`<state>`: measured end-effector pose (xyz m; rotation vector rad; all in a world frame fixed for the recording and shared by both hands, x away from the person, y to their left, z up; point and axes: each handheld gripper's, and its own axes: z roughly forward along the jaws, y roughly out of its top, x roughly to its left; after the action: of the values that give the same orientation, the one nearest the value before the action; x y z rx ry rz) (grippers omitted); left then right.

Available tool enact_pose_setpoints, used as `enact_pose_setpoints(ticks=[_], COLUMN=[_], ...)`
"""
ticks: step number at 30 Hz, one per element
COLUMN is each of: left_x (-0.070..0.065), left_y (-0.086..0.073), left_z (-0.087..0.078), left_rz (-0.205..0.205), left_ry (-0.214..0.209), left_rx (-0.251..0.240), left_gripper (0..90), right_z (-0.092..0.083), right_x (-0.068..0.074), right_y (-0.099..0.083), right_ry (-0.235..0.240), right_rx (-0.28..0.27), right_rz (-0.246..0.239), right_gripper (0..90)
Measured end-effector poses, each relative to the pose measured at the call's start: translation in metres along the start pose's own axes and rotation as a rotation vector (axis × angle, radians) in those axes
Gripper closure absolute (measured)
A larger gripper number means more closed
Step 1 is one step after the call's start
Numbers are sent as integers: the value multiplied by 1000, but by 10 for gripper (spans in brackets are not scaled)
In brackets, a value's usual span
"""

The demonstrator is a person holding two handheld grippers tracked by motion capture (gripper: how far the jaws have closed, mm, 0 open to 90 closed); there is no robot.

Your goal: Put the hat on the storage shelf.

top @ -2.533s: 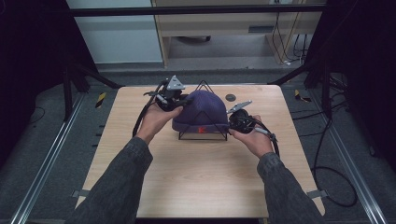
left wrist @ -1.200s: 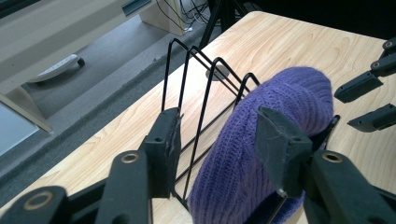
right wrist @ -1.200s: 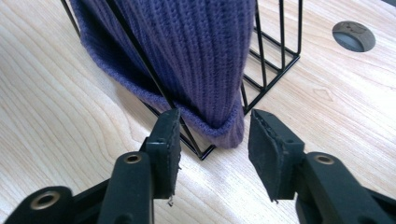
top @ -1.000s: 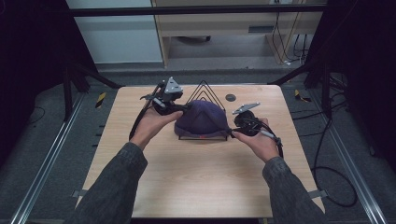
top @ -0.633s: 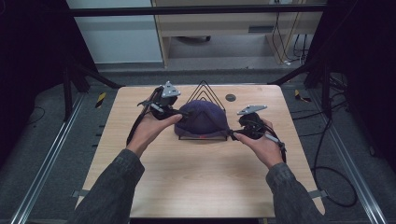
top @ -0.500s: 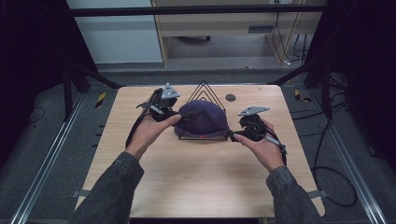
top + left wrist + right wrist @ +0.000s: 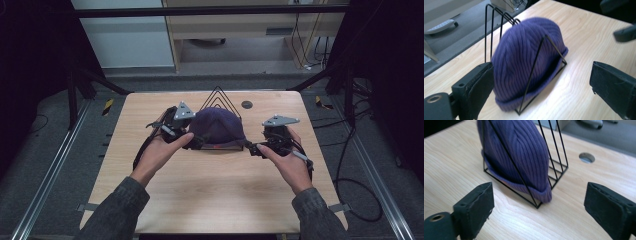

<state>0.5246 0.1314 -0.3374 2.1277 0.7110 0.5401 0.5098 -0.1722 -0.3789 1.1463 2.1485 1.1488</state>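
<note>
A purple ribbed beanie (image 7: pixel 218 127) stands on its brim in a black wire rack (image 7: pixel 218 95) at the table's far middle. In the left gripper view the beanie (image 7: pixel 524 57) sits behind the front triangular wire of the rack (image 7: pixel 534 67), with more wires behind it. My left gripper (image 7: pixel 194 142) is open at the hat's left brim; its left pad (image 7: pixel 482 86) is right against the knit. My right gripper (image 7: pixel 251 148) is open, a little off the hat's right end. In the right gripper view the beanie (image 7: pixel 519 152) lies ahead of the open gripper (image 7: pixel 539 205), apart from it.
A small round hole (image 7: pixel 246 104) marks the wooden table (image 7: pixel 215 195) behind the rack to the right. Cables trail from both grippers over the table's sides. Metal rails run along the floor on both sides.
Both grippers held the beanie over the rack and brought it down into it. They have since let go and opened, and the right gripper has drawn off to the right.
</note>
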Motion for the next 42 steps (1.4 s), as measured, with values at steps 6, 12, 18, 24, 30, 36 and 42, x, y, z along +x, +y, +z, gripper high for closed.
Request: enact_pose_setpoints(ticks=[6, 12, 18, 24, 30, 36, 42], left_x=[-5, -11, -18, -23, -24, -25, -27], left_y=[-13, -32, -51, -74, -96, -117, -136], left_z=[-15, -25, -31, -33, -31, -25, -23], left_rz=[-10, -2, 18, 22, 1, 23, -1], left_ry=[-9, -25, -30, -30, -31, 12, -15], left_rx=[-13, -10, 23, 70, 92, 140, 153], left_gripper=[51, 50, 49, 49, 48, 49, 50], right_z=[-7, -13, -8, 2, 7, 18, 28], right_x=[14, 29, 36, 44, 51, 57, 64], right_y=[-5, -15, -23, -36, -48, -63, -68], right_ry=[23, 58, 94, 120, 143, 163, 210], right_rx=[-40, -31, 11, 53, 83, 128, 143], right_rz=[-26, -64, -102, -137, -138, -136, -156], right_gripper=[62, 62, 179, 143, 128, 131, 141])
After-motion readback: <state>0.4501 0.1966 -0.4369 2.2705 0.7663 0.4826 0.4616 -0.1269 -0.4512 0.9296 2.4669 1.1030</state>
